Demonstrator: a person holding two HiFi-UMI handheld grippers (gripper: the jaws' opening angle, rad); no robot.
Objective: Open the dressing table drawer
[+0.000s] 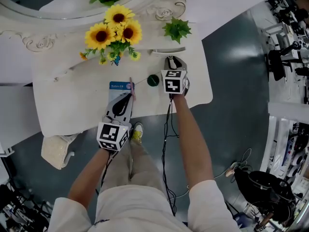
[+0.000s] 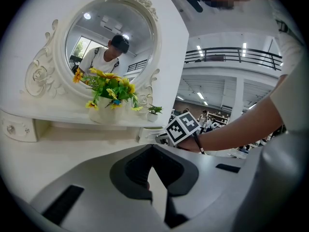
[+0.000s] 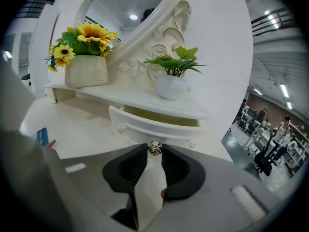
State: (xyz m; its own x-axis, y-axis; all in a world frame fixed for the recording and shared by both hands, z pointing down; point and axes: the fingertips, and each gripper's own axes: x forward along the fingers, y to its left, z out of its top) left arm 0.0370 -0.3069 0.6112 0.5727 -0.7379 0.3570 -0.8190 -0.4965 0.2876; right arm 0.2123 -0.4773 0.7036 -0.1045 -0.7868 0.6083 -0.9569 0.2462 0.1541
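The white dressing table (image 1: pixel 63 105) has a small drawer (image 3: pixel 154 125) under its raised shelf, and the drawer stands pulled out a little, showing a gap behind its front. My right gripper (image 3: pixel 154 151) is shut on the drawer's metal knob (image 3: pixel 154 147), pinched between the pad tips. The head view shows that gripper (image 1: pixel 171 61) right at the drawer front (image 1: pixel 166 50). My left gripper (image 1: pixel 129 95) hovers over the table's front part, jaws shut and empty (image 2: pixel 152 147).
A sunflower bouquet (image 1: pixel 113 33) and a small green potted plant (image 1: pixel 177 29) stand on the shelf below the oval mirror (image 1: pixel 72 6). A blue card (image 1: pixel 119 86) and a dark round object (image 1: pixel 153 80) lie on the tabletop. A cushioned stool (image 1: pixel 55 151) sits at the lower left.
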